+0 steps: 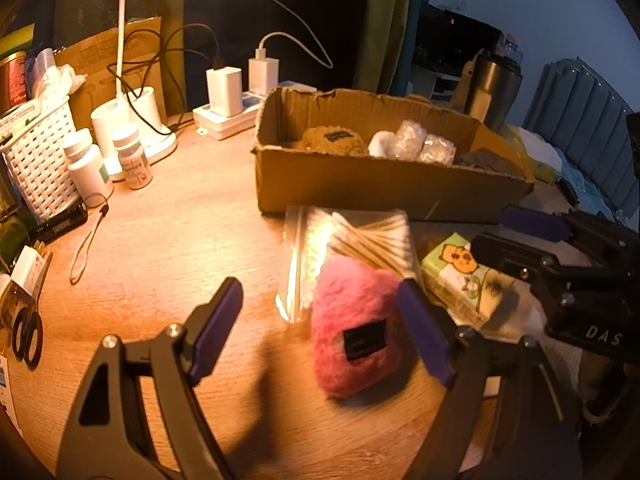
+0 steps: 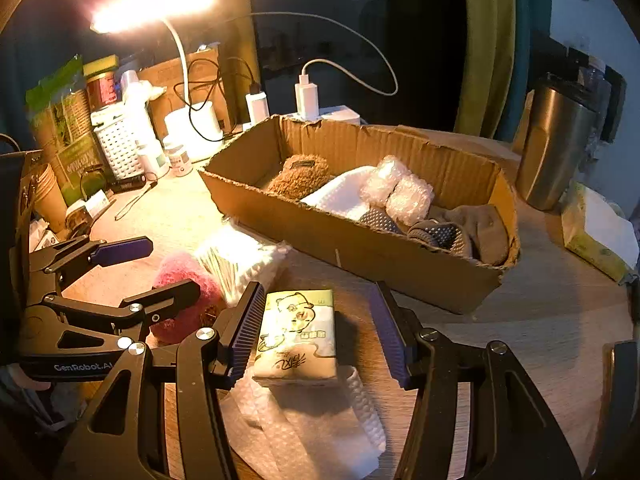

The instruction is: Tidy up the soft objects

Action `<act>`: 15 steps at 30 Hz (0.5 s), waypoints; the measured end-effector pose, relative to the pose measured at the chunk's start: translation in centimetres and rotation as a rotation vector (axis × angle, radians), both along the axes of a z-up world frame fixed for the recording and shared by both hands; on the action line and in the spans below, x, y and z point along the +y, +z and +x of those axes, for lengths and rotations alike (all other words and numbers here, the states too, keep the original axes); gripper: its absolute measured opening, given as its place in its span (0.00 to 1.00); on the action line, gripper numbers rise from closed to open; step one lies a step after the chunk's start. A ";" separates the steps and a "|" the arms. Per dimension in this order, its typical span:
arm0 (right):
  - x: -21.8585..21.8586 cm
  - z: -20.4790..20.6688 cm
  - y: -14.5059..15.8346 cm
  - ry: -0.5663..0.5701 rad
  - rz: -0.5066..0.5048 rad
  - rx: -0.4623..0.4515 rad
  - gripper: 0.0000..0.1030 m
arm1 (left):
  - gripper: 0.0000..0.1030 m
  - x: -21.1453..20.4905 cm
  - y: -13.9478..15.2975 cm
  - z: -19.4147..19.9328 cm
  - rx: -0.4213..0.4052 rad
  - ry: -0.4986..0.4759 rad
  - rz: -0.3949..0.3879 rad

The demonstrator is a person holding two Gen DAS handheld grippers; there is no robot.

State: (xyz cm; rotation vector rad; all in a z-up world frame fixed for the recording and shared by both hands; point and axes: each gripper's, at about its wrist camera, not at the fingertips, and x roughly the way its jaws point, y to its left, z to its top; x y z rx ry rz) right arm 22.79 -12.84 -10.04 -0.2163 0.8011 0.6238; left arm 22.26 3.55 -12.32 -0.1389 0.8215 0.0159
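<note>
At the far left of the bench (image 1: 160, 236) a white woven basket (image 1: 40, 160) stands beside two white pill bottles (image 1: 86, 164), with black-handled scissors (image 1: 27, 336) lying nearer to me. Next comes my left gripper (image 1: 320, 316), its jaws spread wide and tilted down at the pink plush pouch (image 1: 354, 332). The pouch lies on the wood between them — close to the right pad, well clear of the left one, and I am not pressing it. Behind the pouch lies a clear bag of cotton swabs (image 1: 352, 240), its near end tucked under the pink fluff.

Further right, my right gripper (image 2: 316, 336) has its jaws apart around the small tissue pack (image 2: 298, 336) with the cartoon print. The pack rests on a sheet of white foam wrap (image 2: 320, 424); the left pad looks to be against its edge, while a gap shows at the right pad. Beyond both sits the open cardboard box (image 2: 360, 248), holding a brown plush pouch (image 2: 298, 176), white foam, two bubble-wrap rolls (image 2: 396, 192) and dark socks (image 2: 456, 232). A steel tumbler (image 2: 556, 148) stands at the far right.
</note>
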 end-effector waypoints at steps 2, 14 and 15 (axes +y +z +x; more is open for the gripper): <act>0.2 0.1 -0.2 0.002 -0.005 0.004 0.56 | 0.78 0.0 -0.2 0.0 0.007 -0.005 0.001; 1.1 -0.1 -1.4 0.034 -0.035 0.046 0.56 | 0.58 -0.5 -0.8 -0.1 0.030 -0.048 0.008; 1.1 -0.1 -1.6 0.035 -0.040 0.050 0.56 | 0.57 -0.5 -0.8 -0.1 0.031 -0.051 0.008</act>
